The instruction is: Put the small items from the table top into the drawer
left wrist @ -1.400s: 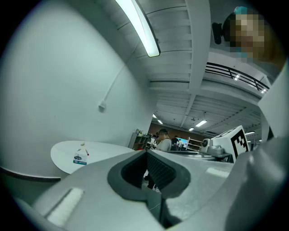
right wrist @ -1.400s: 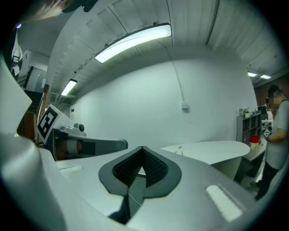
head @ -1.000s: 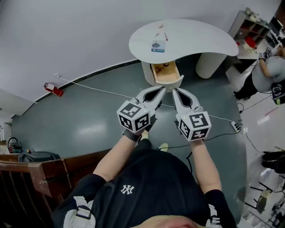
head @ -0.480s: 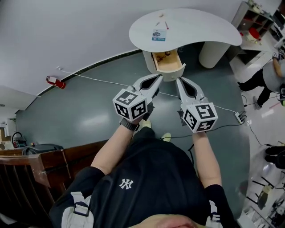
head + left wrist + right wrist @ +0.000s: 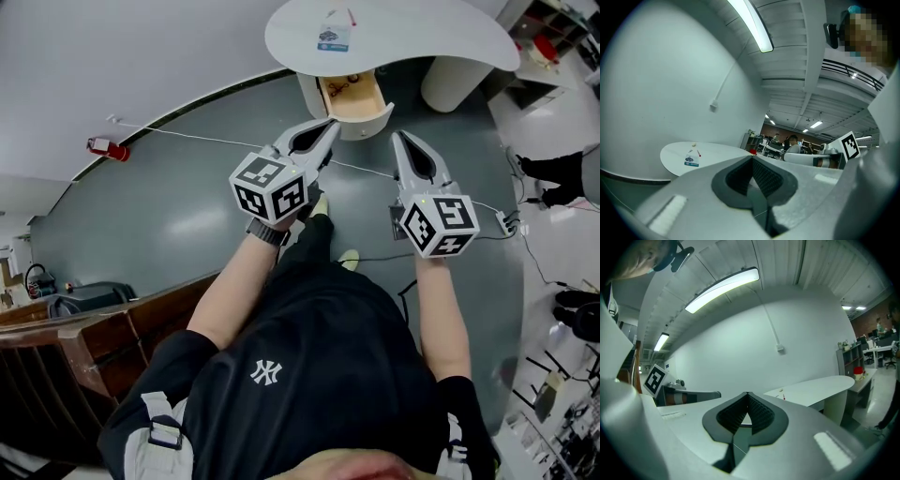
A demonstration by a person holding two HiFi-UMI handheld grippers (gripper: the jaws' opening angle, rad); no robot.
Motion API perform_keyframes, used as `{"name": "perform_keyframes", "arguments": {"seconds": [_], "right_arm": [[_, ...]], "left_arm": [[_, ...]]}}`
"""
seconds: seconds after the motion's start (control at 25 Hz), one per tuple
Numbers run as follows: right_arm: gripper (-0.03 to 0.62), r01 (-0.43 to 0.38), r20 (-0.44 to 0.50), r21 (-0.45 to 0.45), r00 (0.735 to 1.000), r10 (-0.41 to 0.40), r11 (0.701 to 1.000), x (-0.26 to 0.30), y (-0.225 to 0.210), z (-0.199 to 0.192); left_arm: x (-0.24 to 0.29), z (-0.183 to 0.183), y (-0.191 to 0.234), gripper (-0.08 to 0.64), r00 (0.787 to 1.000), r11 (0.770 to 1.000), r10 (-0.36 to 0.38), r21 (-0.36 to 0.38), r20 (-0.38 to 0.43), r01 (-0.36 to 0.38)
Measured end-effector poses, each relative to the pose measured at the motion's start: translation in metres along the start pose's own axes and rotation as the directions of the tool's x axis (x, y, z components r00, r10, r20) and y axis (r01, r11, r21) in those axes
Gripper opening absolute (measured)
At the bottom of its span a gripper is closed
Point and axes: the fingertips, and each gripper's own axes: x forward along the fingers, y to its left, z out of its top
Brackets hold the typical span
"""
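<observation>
The white curved table [image 5: 412, 42] stands ahead of me at the top of the head view, with its wooden drawer [image 5: 354, 98] pulled open below the top. On the top lie a small blue-and-white packet [image 5: 331, 36] and a thin red item [image 5: 352, 17]; the left gripper view shows the packet [image 5: 692, 161], the red item [image 5: 699, 153] and a small pale piece [image 5: 693, 145]. My left gripper [image 5: 330, 124] is shut and empty, pointing at the drawer front from short of it. My right gripper [image 5: 398, 139] is shut and empty too, to the drawer's right and farther back.
A white cable [image 5: 187, 139] runs across the grey floor to a power strip [image 5: 507, 223]. A red object [image 5: 105, 148] lies by the wall at left. Wooden furniture [image 5: 84, 337] stands at lower left. The table's round pedestal [image 5: 459, 80] and a person [image 5: 562, 173] are at right.
Both grippers have come closer to the table and spread apart, the right one shifting to the right. The table and drawer now sit higher in the head view.
</observation>
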Motion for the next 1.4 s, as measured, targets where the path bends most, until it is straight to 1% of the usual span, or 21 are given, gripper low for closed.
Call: {"name": "perform_keyframes", "arguments": {"seconds": [0.28, 0.68, 0.88, 1.12, 1.28, 1.4], "right_arm": [[0.023, 0.028, -0.029, -0.006, 0.999, -0.028, 1.0, 0.058, -0.021, 0.001], [0.023, 0.098, -0.069, -0.003, 0.993, -0.098, 0.995, 0.184, -0.059, 0.011], [0.023, 0.131, -0.086, 0.009, 0.988, -0.13, 0.991, 0.237, -0.072, 0.008], [0.023, 0.134, -0.109, -0.019, 0.985, -0.135, 0.991, 0.272, -0.072, 0.009], [0.023, 0.129, -0.111, -0.033, 0.985, -0.132, 0.991, 0.288, -0.074, 0.017], [0.023, 0.117, -0.118, -0.056, 0.985, -0.123, 0.992, 0.301, -0.077, 0.014]], "left_arm": [[0.042, 0.0, 0.06, 0.0, 1.0, 1.0, -0.008, -0.024, -0.025, 0.007], [0.117, 0.016, 0.186, 0.0, 0.996, 1.0, -0.022, -0.019, -0.084, 0.021], [0.145, 0.013, 0.241, 0.0, 0.992, 0.999, -0.031, -0.03, -0.125, 0.027], [0.165, 0.011, 0.278, 0.0, 0.988, 0.999, -0.024, -0.034, -0.15, 0.019], [0.177, 0.002, 0.297, 0.0, 0.984, 0.997, -0.012, -0.074, -0.179, -0.001], [0.187, -0.01, 0.313, 0.0, 0.98, 0.995, 0.019, -0.094, -0.199, -0.038]]}}
